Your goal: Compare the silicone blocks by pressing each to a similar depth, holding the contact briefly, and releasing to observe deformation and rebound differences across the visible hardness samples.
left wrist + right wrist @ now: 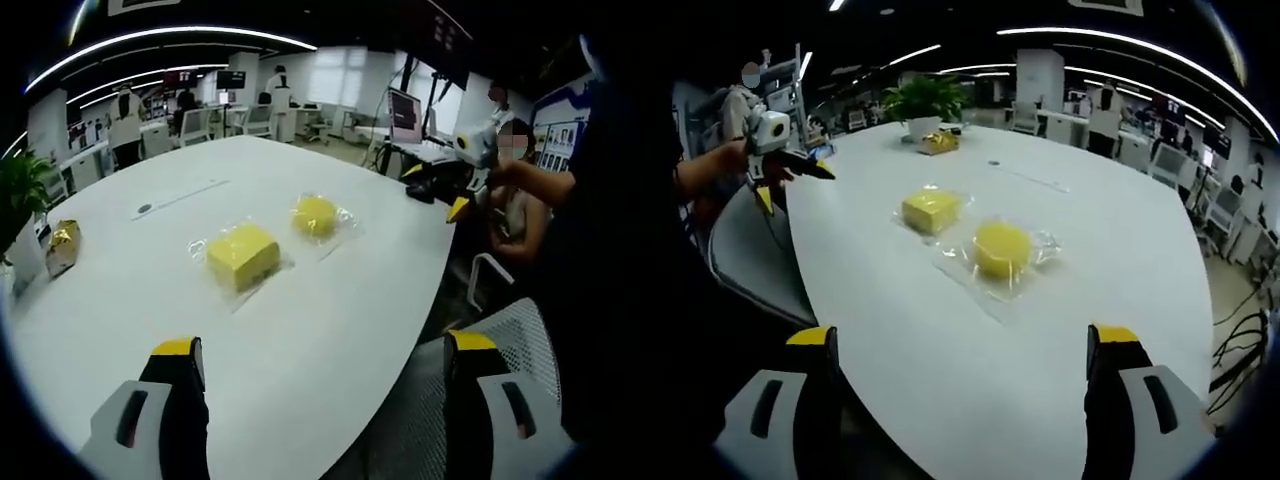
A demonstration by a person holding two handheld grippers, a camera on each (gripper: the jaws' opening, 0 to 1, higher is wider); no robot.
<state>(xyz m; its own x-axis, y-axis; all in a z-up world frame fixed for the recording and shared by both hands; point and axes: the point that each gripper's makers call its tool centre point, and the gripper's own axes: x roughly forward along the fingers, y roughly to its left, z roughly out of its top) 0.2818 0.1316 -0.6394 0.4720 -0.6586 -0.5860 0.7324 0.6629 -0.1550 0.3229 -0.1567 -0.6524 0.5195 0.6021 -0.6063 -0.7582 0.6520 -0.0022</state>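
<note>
In the left gripper view, the left gripper (318, 352) hangs over the near edge of a white table (300, 340), its yellow-tipped jaws spread wide and grasping nothing. Beyond it, well apart from the jaws, a square yellow silicone block (242, 254) lies in clear wrapping near the table's middle. Just past it, near but not touching, a round yellow silicone block (315, 215) lies in its own clear wrapper. Farther off at the table's edge, a small gold packet (62, 243) rests beside a potted plant (18, 195).

In the right gripper view, the right gripper (962, 348) is likewise released, jaws wide apart above the table. From this side the round block is nearer and the square one lies behind it. The other gripper appears far off, held in a hand (728, 157).
</note>
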